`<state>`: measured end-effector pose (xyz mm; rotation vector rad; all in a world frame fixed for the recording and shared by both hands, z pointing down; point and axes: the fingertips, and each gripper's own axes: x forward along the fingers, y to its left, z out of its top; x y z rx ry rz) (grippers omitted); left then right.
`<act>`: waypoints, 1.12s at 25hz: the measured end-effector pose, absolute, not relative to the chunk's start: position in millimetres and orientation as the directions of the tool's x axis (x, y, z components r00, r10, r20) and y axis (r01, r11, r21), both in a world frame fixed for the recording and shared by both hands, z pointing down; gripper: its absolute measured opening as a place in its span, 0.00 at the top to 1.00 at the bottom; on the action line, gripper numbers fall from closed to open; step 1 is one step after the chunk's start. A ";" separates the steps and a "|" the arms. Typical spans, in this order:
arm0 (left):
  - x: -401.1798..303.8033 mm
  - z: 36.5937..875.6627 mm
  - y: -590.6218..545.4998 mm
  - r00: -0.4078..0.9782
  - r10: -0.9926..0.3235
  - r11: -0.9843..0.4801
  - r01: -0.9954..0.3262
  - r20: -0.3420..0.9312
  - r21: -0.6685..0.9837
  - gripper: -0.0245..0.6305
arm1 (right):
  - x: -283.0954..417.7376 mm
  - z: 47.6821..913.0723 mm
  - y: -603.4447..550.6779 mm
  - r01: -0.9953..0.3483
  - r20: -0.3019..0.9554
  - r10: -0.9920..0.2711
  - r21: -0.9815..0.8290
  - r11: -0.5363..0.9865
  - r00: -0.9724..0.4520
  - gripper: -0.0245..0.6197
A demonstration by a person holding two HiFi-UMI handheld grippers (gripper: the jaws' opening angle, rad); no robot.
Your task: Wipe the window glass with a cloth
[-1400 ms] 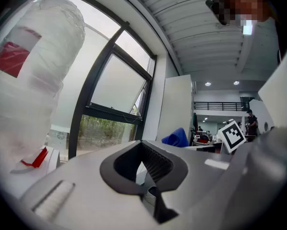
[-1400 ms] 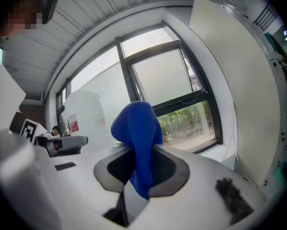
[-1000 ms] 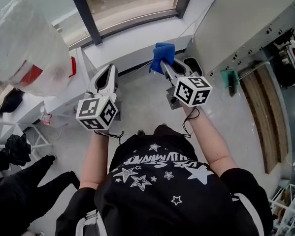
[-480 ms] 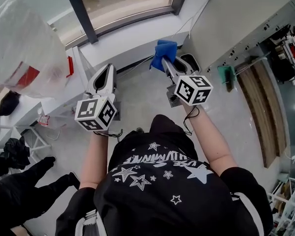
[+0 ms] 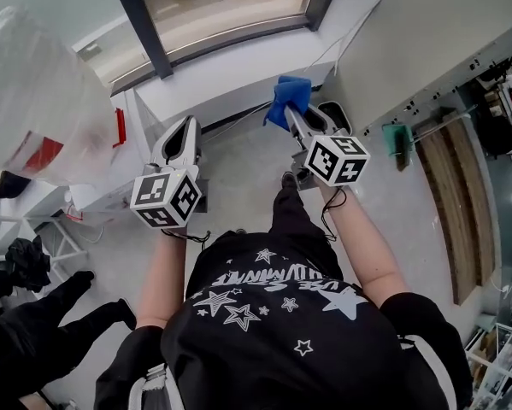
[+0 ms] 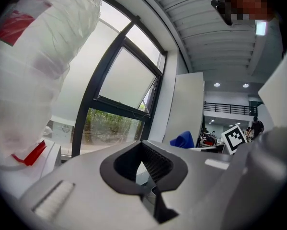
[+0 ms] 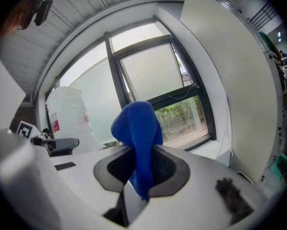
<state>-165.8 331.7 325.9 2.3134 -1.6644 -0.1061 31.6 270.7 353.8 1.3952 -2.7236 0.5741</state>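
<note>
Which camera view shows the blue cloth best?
The right gripper view: the blue cloth sits large and central, pinched in the right gripper. The head view shows it small, from above; the left gripper view catches only a distant blue corner.

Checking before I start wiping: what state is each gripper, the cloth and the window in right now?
Left hand-held gripper: shut, empty.
Right hand-held gripper: shut on the blue cloth.
Blue cloth: clamped, bunched upright, off the glass.
Upper window sash: tilted open.
</note>
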 end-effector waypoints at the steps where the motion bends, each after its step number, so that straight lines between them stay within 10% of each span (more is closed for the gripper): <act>1: -165.2 326.2 324.5 0.320 -0.941 -0.282 -0.921 0.111 0.270 0.95 | 31.8 356.3 260.5 -0.783 0.191 -0.773 -0.315 0.536 -0.605 0.85; 28: -41.9 327.8 107.3 0.047 -0.976 -0.003 -0.979 0.211 0.205 0.95 | 132.6 377.0 -7.3 -0.600 0.197 -0.580 -0.438 0.670 -0.791 0.85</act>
